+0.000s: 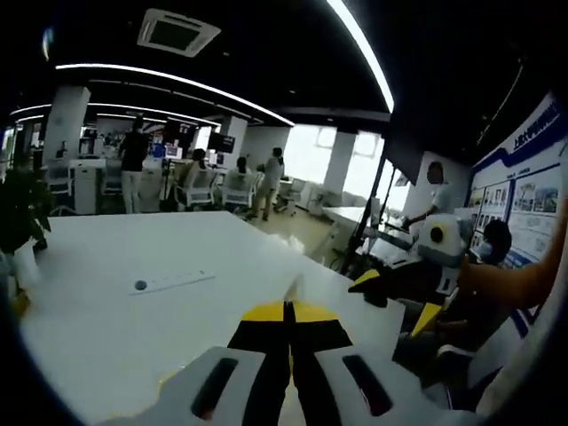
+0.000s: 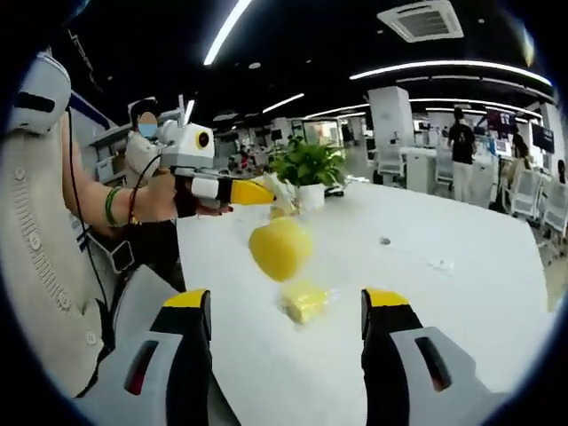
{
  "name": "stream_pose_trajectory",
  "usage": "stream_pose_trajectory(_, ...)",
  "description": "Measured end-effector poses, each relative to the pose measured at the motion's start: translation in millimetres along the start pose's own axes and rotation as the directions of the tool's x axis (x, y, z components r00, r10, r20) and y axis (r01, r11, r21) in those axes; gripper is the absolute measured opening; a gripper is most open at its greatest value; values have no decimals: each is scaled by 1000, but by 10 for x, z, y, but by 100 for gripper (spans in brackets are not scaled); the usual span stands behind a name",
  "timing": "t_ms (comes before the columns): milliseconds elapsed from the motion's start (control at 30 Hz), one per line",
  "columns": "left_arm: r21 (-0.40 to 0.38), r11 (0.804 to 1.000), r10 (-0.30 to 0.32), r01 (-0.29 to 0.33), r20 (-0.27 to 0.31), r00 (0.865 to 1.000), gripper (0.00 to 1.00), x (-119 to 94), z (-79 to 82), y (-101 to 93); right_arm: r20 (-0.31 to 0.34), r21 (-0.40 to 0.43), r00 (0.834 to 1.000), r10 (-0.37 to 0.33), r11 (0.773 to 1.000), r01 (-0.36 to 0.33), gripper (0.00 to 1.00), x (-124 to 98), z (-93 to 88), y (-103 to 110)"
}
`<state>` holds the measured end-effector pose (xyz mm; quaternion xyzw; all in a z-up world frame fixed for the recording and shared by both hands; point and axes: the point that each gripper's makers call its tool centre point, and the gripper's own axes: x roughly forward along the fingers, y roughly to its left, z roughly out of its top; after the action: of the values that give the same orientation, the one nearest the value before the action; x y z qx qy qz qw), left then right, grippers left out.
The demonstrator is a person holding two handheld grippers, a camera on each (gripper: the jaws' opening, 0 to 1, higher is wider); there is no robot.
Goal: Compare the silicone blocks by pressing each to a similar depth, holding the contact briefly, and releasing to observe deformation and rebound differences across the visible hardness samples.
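Observation:
A rounded yellow silicone block (image 2: 280, 248) shows ahead of my right gripper (image 2: 286, 300); I cannot tell whether it rests on the white table (image 2: 461, 302) or hangs just above it. A smaller, flatter yellow block (image 2: 304, 302) lies on the table closer in, between the wide-open jaws without touching them. My left gripper (image 2: 264, 191), held in a hand, hovers beyond the blocks with its yellow tips together. In the left gripper view, that gripper (image 1: 286, 311) is shut on nothing above the table (image 1: 106, 337), and the right gripper (image 1: 397, 299) comes in open from the right.
A potted plant (image 2: 306, 164) stands at the table's far end behind the blocks. A white strip with a dark dot (image 1: 173, 282) lies flat on the table. Chairs, desks and several people fill the office beyond. A poster wall (image 1: 532, 195) runs along one side.

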<state>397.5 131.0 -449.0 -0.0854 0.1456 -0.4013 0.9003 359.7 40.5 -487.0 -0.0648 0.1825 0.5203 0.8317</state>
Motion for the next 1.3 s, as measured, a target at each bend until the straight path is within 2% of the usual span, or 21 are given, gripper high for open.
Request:
stream_pose_trajectory(100, 15, 1000, -2, 2, 4, 1000, 0, -72, 24, 16, -31, -65, 998, 59, 996, -61, 64, 181, 206, -11)
stream_pose_trajectory(267, 13, 1000, -9, 9, 2, 1000, 0, -146, 8, 63, -113, -148, 983, 145, 976, -161, 66, 492, 368, 68)
stream_pose_trajectory(367, 16, 1000, -11, 11, 6, 1000, 0, -174, 21, 79, -168, -175, 967, 189, 960, -218, 66, 652, 363, 136)
stream_pose_trajectory(433, 4, 999, -39, 39, 0, 999, 0, -185, 24, 63, -206, -182, 953, 223, 948, -262, 66, 787, 323, 196)
stream_pose_trajectory(467, 16, 999, -31, 31, 4, 1000, 0, -190, 31, 77, -234, -177, 942, 241, 942, -285, 66, 863, 275, 232)
stream_pose_trajectory(567, 14, 998, -54, 54, 4, 999, 0, -194, 34, 37, -282, -191, 927, 248, 932, -307, 65, 1041, 184, 241)
stream_pose_trajectory(700, 4, 995, -97, 97, 3, 995, 0, -194, 37, 1, -297, -175, 913, 281, 924, -341, 63, 1227, 127, 276)
stream_pose_trajectory(800, 2, 994, -112, 112, 8, 994, 0, -199, 47, -6, -292, -128, 907, 305, 927, -353, 59, 1309, 80, 312)
stream_pose_trajectory(867, 10, 992, -128, 128, 7, 992, 0, -200, 52, -25, -289, -130, 904, 315, 923, -363, 57, 1336, 60, 345)
stream_pose_trajectory(933, 7, 990, -141, 141, 10, 990, 0, -205, 59, -41, -286, -131, 902, 323, 920, -370, 48, 1358, 51, 365)
stream_pose_trajectory(1000, 4, 989, -145, 145, 12, 989, 0, -209, 68, -46, -280, -106, 889, 362, 909, -404, 37, 1353, 49, 428)
stream_pose_trajectory(1300, 20, 986, -163, 163, 11, 987, 0, -260, 73, -93, -246, -122, 906, 343, 917, -380, 27, 1338, 85, 505)
